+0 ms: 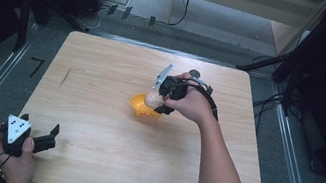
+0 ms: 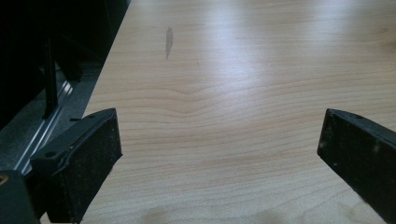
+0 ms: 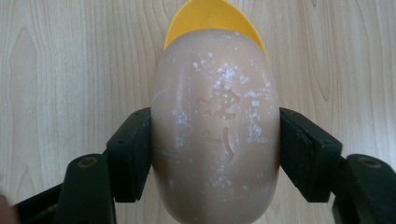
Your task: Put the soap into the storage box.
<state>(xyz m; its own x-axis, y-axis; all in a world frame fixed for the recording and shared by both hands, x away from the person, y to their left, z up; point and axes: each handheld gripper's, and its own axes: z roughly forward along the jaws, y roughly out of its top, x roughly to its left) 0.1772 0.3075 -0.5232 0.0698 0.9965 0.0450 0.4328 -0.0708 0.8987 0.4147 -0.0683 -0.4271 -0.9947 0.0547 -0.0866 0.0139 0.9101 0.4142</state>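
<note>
A pale beige oval bar of soap [image 3: 215, 126], with an embossed mark and white specks, is clamped between both black jaws of my right gripper [image 3: 215, 154]. In the high view the soap [image 1: 152, 99] hangs just over a yellow bowl [image 1: 142, 109] near the middle of the wooden table [image 1: 94, 125], with the right gripper [image 1: 161, 102] pointing down at it. The bowl's yellow rim [image 3: 210, 14] peeks out beyond the soap. My left gripper [image 1: 39, 131] rests at the table's near left corner, jaws wide apart with nothing between them [image 2: 219, 154].
Dark stands and cables lie on the floor around the table. A small dark streak [image 2: 169, 42] marks the wood towards the left edge. The table's left edge [image 2: 100, 84] drops off beside the left gripper.
</note>
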